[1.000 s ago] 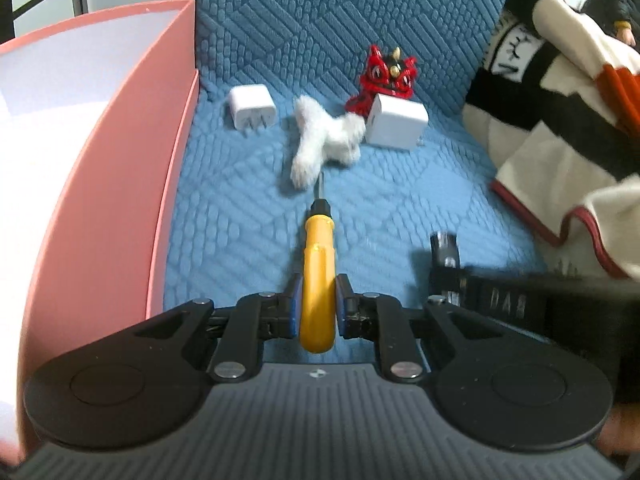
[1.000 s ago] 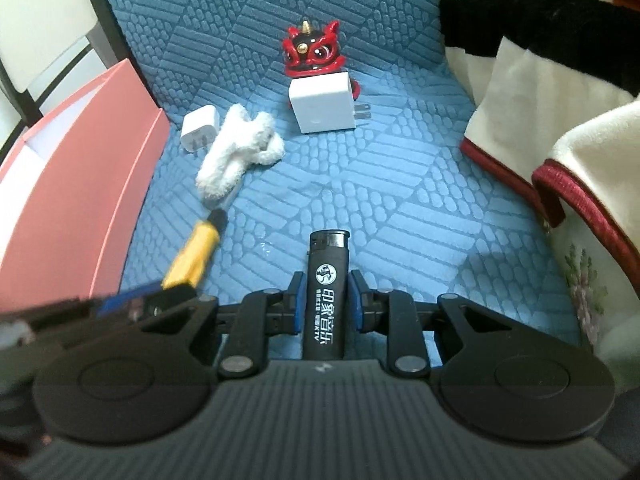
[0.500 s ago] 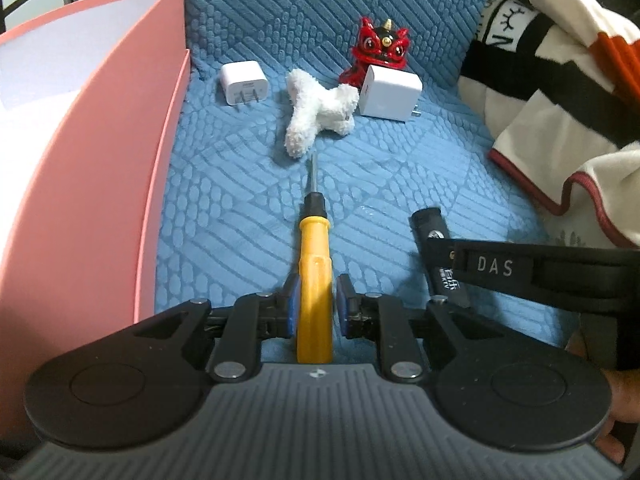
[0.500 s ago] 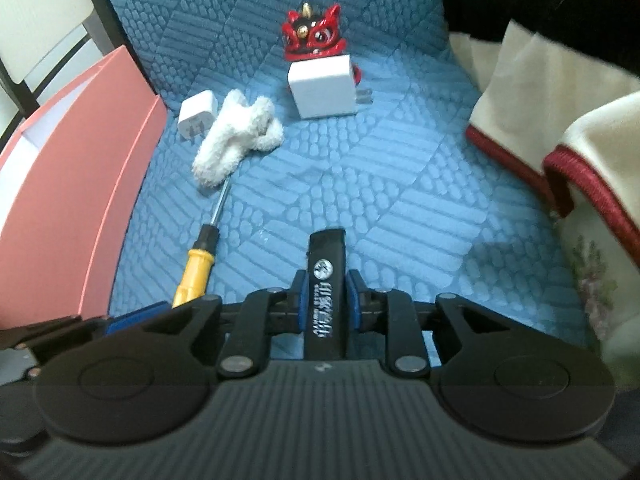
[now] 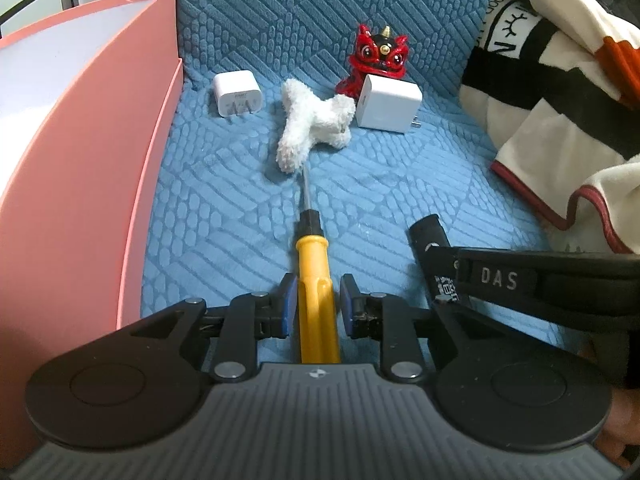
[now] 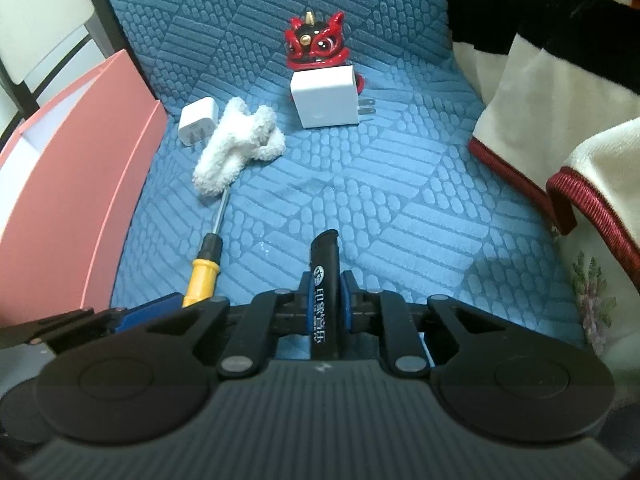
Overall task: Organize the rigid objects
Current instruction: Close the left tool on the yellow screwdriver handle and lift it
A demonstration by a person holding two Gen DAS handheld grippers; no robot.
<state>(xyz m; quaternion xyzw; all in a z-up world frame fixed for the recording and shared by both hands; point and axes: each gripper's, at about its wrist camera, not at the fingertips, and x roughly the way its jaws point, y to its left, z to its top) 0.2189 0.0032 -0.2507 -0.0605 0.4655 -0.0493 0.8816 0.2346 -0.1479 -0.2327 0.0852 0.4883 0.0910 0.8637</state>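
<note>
The left gripper has loosened around the screwdriver; the right gripper clamps the lighter.

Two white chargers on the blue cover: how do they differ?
The small charger lies nearest the pink box, prongs toward the camera; the large charger leans against the red lion figurine, prongs out to the right. The small one is rounded, the large one blockier. The fluffy white toy lies between them. Both are white, two-pronged and ungrasped.
</note>
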